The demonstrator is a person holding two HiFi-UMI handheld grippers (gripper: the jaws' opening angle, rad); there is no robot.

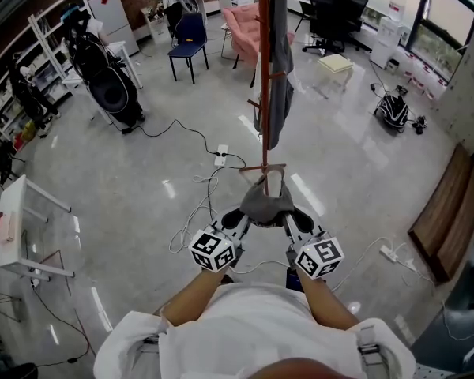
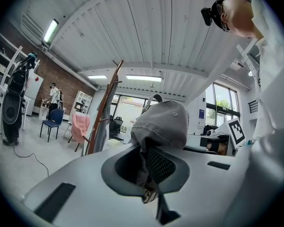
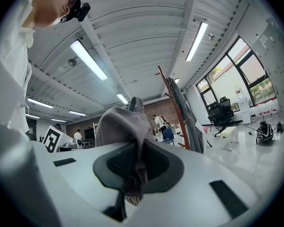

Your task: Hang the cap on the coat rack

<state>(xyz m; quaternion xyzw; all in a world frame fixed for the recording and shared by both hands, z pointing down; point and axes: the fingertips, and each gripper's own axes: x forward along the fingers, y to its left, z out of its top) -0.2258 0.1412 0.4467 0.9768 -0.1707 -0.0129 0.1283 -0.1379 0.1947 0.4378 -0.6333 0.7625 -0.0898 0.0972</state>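
Head view, cap [image 1: 266,202] between fingers [image 1: 234,221], both grippers [image 1: 242,215] [image 1: 292,215]

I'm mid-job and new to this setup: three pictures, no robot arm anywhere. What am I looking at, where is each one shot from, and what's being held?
There is no robot here. A person holds a two-jaw gripper in each hand. The top-down picture comes from a camera on the person's head. It shows the left gripper and the right gripper, each with a cube of square markers. The other two pictures come from cameras riding on the grippers, looking along their jaws. Both grippers are shut on a grey cap, one at each side. Just ahead stands the red-brown coat rack, with a grey garment hanging on it. A white power strip lies on the floor.
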